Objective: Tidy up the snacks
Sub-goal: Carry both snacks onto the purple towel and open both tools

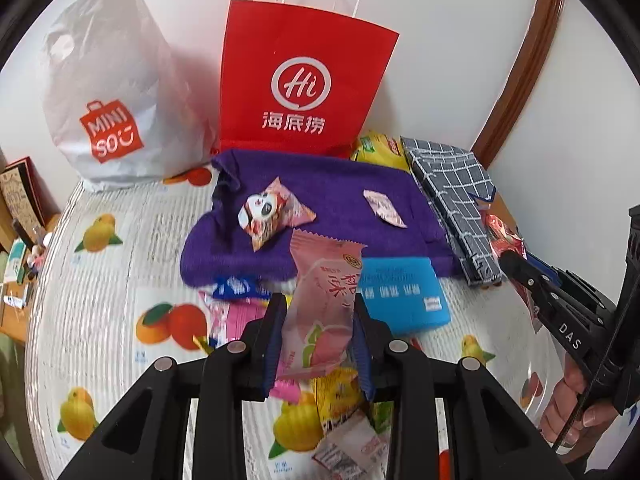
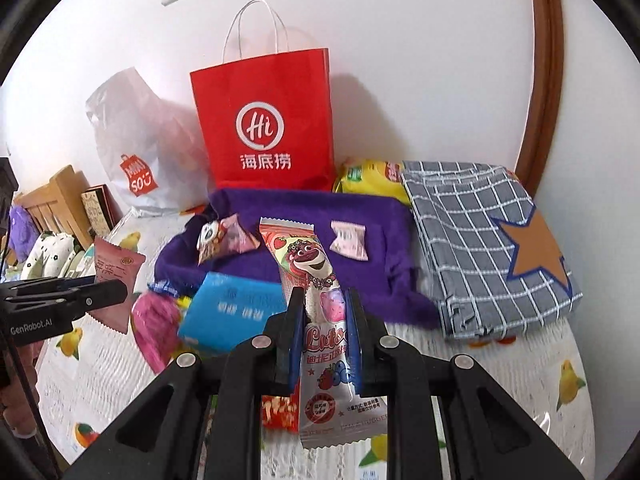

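Snacks lie scattered over a fruit-print tablecloth [image 1: 100, 280], and each claw holds one of them off the table.

From the left wrist, the left gripper [image 1: 320, 320] pinches a pink peach-print packet [image 1: 324, 296] between its blue pads, the packet standing upright above the table. Beyond it a purple cloth [image 1: 320, 184] carries a panda-face sweet [image 1: 272, 210] on its left part and a small pink wrapper [image 1: 382, 208] to the right. A blue packet [image 1: 404, 292] lies at the cloth's near edge. Against the far wall stand a red paper bag [image 1: 300, 80] and, to its left, a white plastic bag [image 1: 112, 92]. At the right edge a hand [image 1: 576, 412] grips the other tool.

From the right wrist, the right gripper [image 2: 324, 336] is clamped on a tall strawberry-bear packet [image 2: 316, 280], upright between the pads. A checked grey cloth [image 2: 480, 240] with an orange star lies folded to the right, touching the purple cloth.
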`<state>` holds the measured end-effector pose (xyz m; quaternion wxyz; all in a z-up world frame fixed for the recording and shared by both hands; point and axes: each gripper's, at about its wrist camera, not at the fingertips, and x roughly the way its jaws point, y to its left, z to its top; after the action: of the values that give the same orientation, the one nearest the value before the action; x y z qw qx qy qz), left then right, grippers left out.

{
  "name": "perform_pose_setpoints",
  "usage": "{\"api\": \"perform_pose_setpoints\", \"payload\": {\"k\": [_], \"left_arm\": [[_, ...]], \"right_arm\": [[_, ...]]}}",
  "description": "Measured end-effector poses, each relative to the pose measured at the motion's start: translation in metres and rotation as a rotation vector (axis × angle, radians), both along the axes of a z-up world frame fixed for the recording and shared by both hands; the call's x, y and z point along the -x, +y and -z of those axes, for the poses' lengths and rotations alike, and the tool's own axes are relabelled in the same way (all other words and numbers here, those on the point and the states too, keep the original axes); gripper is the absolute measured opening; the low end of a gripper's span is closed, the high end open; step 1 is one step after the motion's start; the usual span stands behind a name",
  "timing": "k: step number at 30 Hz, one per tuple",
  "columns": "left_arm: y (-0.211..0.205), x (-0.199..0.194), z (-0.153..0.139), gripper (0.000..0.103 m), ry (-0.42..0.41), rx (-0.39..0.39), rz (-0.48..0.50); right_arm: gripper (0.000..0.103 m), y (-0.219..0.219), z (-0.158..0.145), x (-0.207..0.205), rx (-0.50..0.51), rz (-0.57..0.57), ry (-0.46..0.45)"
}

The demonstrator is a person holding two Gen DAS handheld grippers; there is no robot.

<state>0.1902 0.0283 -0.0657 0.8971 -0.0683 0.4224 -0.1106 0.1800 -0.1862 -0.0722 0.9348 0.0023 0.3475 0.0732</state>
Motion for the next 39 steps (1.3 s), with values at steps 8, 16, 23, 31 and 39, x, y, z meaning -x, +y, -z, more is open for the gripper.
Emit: {"api": "perform_pose_setpoints", "payload": {"k": [8,16,23,31,39], "left_arm": [[0.002,-0.031,-0.007,0.03,-0.004,-0.023,-0.008],[0.016,-0.068,-0.014,0.03,-0.005,-0.041,-0.049],[0.029,-0.103,-0.013,0.03,0.004,-0.053,-0.086],[0.024,-0.146,-0.006,0.03,0.013,-0.042,-0.077],[0.024,-0.187,0.027,0.03,0.065,-0.009,-0.071]], "right_arm": [[0.019,-0.004,-0.013,-0.043,0.011,0.011,-0.016],[0.019,-0.004,-0.021,-0.093,0.013,0.016,-0.024],[0.019,0.002,-0.02,-0.139,0.023,-0.002,-0.017],[0.019,-0.007,0.01,-0.179,0.027,0.009,0.038],[0.019,-0.028,0.041,-0.206,0.063,0.04,0.128]]}}
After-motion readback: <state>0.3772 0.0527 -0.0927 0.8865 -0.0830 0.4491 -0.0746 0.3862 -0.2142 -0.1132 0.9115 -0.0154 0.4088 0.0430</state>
